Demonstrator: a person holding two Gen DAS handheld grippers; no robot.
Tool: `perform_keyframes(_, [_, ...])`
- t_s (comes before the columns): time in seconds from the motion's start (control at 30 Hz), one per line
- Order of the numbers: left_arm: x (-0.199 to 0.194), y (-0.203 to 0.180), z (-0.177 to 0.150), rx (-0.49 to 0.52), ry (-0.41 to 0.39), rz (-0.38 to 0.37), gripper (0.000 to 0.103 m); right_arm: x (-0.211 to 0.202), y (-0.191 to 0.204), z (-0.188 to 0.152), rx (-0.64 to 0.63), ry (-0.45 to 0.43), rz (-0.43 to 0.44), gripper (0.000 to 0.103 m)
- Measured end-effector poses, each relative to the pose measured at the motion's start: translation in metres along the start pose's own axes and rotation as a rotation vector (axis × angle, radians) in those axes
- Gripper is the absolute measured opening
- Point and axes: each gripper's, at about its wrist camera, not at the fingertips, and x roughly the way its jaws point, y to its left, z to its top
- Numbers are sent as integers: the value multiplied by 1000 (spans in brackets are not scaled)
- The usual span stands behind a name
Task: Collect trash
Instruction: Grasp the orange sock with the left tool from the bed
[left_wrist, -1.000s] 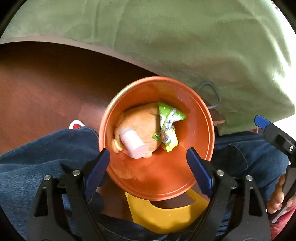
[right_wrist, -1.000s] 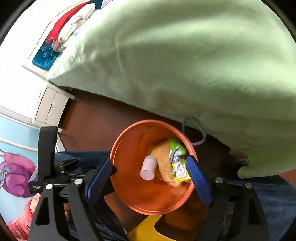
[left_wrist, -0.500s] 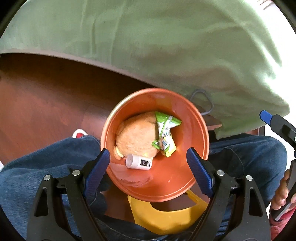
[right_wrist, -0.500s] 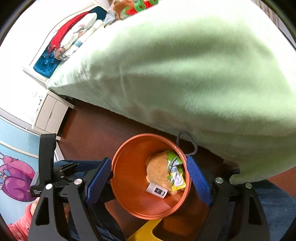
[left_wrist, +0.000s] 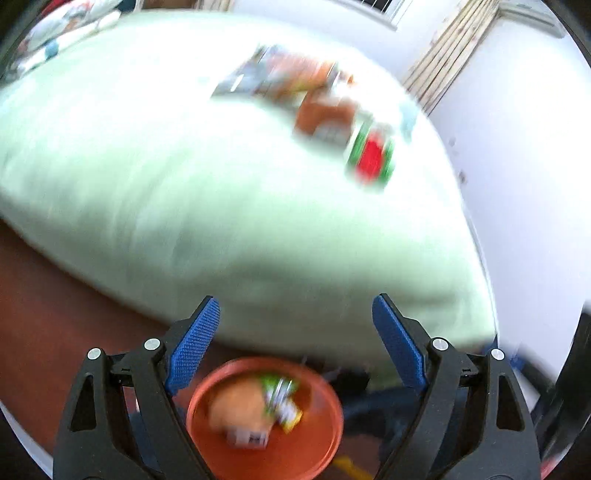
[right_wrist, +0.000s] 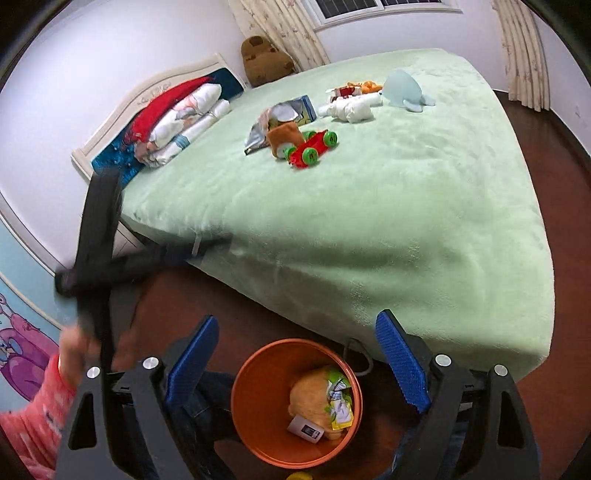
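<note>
An orange bin (right_wrist: 255, 435) stands on the floor beside the bed and shows blurred in the left wrist view (left_wrist: 321, 439). It holds an orange-brown lump (right_wrist: 308, 393), a green and yellow wrapper (right_wrist: 338, 400) and a small white bottle (right_wrist: 304, 430). My left gripper (left_wrist: 293, 334) is open and empty above the bin. My right gripper (right_wrist: 295, 354) is open and empty above the bin. On the bed lie a silver and blue snack bag (right_wrist: 280, 118) and crumpled white paper (right_wrist: 349, 107).
A green blanket covers the bed (right_wrist: 369, 206). On it are a red toy car with green wheels (right_wrist: 310, 147), a brown plush (right_wrist: 284, 136), a pale blue whale toy (right_wrist: 402, 90) and folded bedding (right_wrist: 177, 114). Dark wood floor (right_wrist: 561, 155) surrounds the bed.
Both grippers have lifted and tilted up from the bin, bringing the bed top into view. The white bottle has settled lying in the bin. The left view is blurred by motion.
</note>
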Motion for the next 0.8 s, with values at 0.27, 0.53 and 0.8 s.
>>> perform_keyframes(0.27, [52, -23, 114, -42, -47, -1, 83, -9, -4, -3, -1, -25, 0, 85])
perform_keyframes(0.53, [94, -25, 140, -75, -23, 95, 48, -11, -7, -4, -10, -34, 3, 85])
perform_keyframes(0.8, [78, -27, 131, -36, -44, 128, 31, -14, -6, 2, -10, -49, 10, 85])
